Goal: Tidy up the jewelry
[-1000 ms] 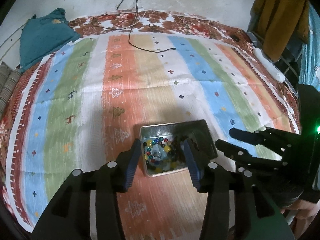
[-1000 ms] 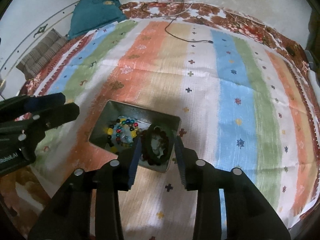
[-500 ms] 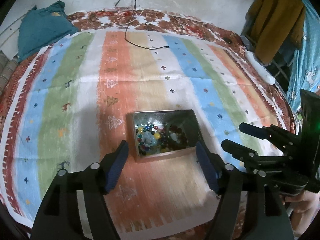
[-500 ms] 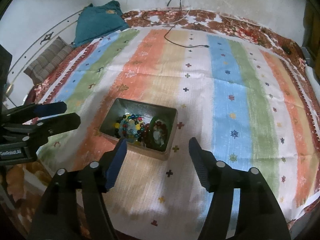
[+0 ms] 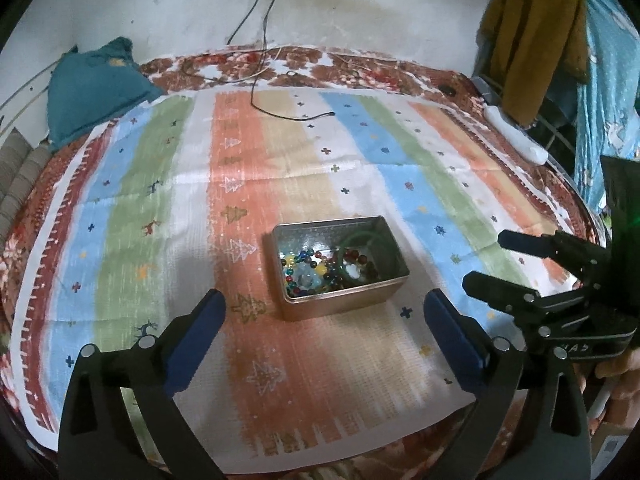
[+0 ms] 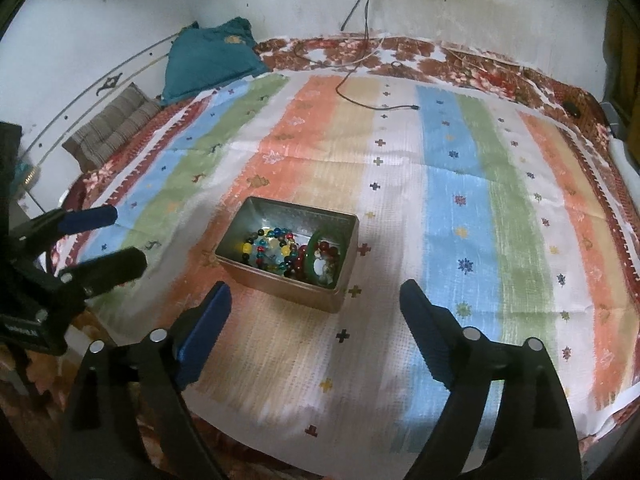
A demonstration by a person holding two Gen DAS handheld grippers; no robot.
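A metal tin (image 5: 384, 296) (image 6: 280, 278) rests on the striped cloth. Inside lie a multicoloured bead bracelet (image 5: 300, 270) (image 6: 268, 248), a dark red bead bracelet (image 5: 356, 260) (image 6: 326, 250) and a green bangle (image 5: 352, 240) (image 6: 314, 258). My left gripper (image 5: 325, 312) hangs just in front of the tin, jaws opening wide with nothing between them. My right gripper (image 6: 316, 304) is also pulled back in front of the tin, jaws opening and bare. Each gripper shows in the other's view, the right (image 5: 516, 264) and the left (image 6: 102, 238).
The striped cloth (image 5: 280, 168) covers a bed with a floral sheet. A black cable (image 5: 280, 114) trails across its far side. A teal pillow (image 5: 88, 88) lies far left, a brown folded cloth (image 6: 112, 128) beside it. Clothes (image 5: 532, 36) hang at the right.
Both grippers have drawn back from the tin and spread their jaws wide. The dark bead bracelet and bangle that sat between the right jaws now lie in the tin.
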